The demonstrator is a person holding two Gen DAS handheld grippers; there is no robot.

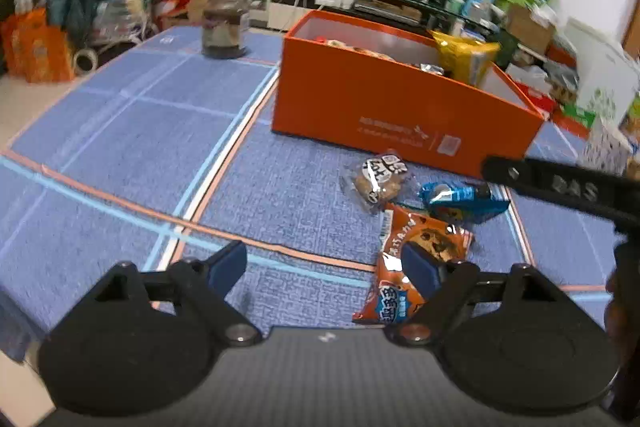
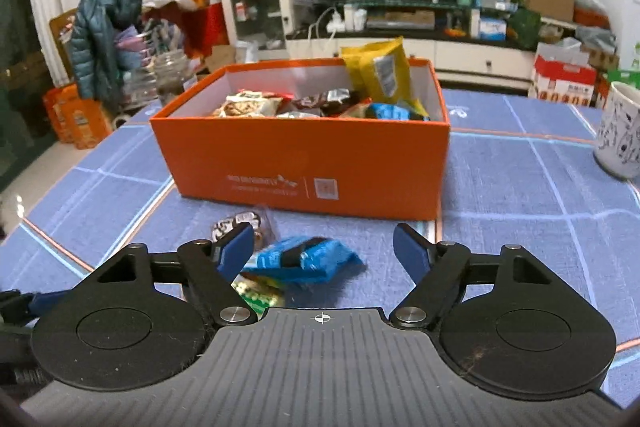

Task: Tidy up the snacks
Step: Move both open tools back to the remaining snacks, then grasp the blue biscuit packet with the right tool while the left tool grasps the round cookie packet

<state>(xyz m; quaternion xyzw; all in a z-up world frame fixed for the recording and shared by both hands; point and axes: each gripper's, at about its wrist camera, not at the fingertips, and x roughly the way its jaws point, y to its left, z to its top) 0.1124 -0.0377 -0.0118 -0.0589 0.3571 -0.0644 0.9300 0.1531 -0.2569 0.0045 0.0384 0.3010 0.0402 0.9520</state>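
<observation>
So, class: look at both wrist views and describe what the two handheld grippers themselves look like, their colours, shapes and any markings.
Both look alike. The left gripper and right gripper each have two blue wedge-shaped fingertips on black linkage arms with silver pivot bolts, round black side discs, and a ribbed grey base bearing a small white crosshair. In the left view, the other gripper's black finger shows raised lettering.

The white print on the front wall of the orange box [image 2: 304, 163] is too small and soft to read. In the left wrist view the orange cookie packet [image 1: 416, 259] is partly covered by a blue pad of the left gripper [image 1: 324, 269]. In the right wrist view a green-and-yellow packet [image 2: 256, 293] lies mostly hidden under the right gripper [image 2: 324, 247], and the white mug [image 2: 618, 131] near the tabletop's right edge is cut by the frame. The glass jar [image 1: 225, 19] is blurred; its label cannot be read.
</observation>
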